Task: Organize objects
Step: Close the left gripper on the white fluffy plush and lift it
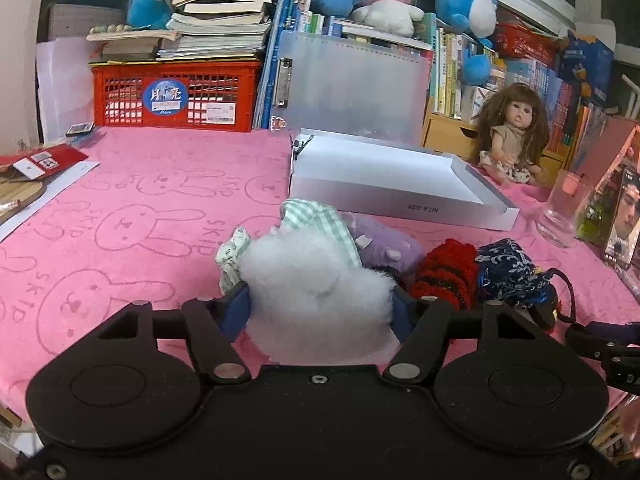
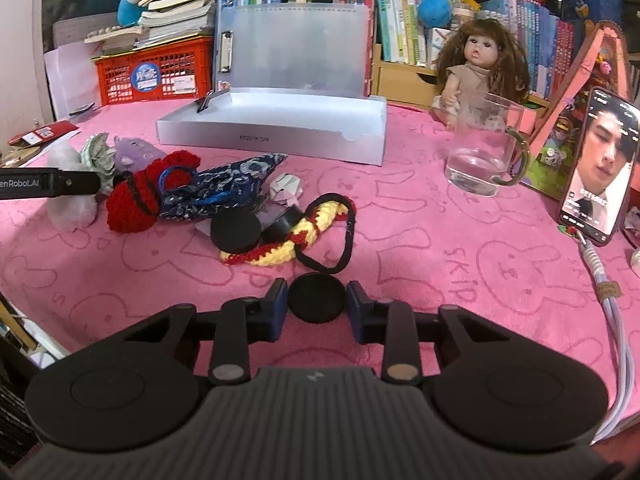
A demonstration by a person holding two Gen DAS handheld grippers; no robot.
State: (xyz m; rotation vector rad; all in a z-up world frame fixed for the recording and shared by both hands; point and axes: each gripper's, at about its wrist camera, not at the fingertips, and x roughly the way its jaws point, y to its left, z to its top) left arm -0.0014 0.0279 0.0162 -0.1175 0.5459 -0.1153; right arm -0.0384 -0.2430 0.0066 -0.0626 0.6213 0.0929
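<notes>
Left gripper [image 1: 320, 304] — held low and level over the pink surface [image 1: 140, 208], fingers clamped on a white fluffy toy [image 1: 316, 280] beside the pile of knitted items. Right gripper [image 2: 317, 306] — low, level, fingers closed against a black round disc [image 2: 317, 298] lying on the surface, near the yellow-red crochet band [image 2: 280, 248].

White fluffy toy [image 1: 316, 300] covering both inner pads of the left tongs [image 1: 320, 308], purple plush [image 1: 380, 240] half buried behind it, box label [image 1: 422, 209] too small to read (upside down), phone [image 2: 596, 168] partly cut off at right.
</notes>
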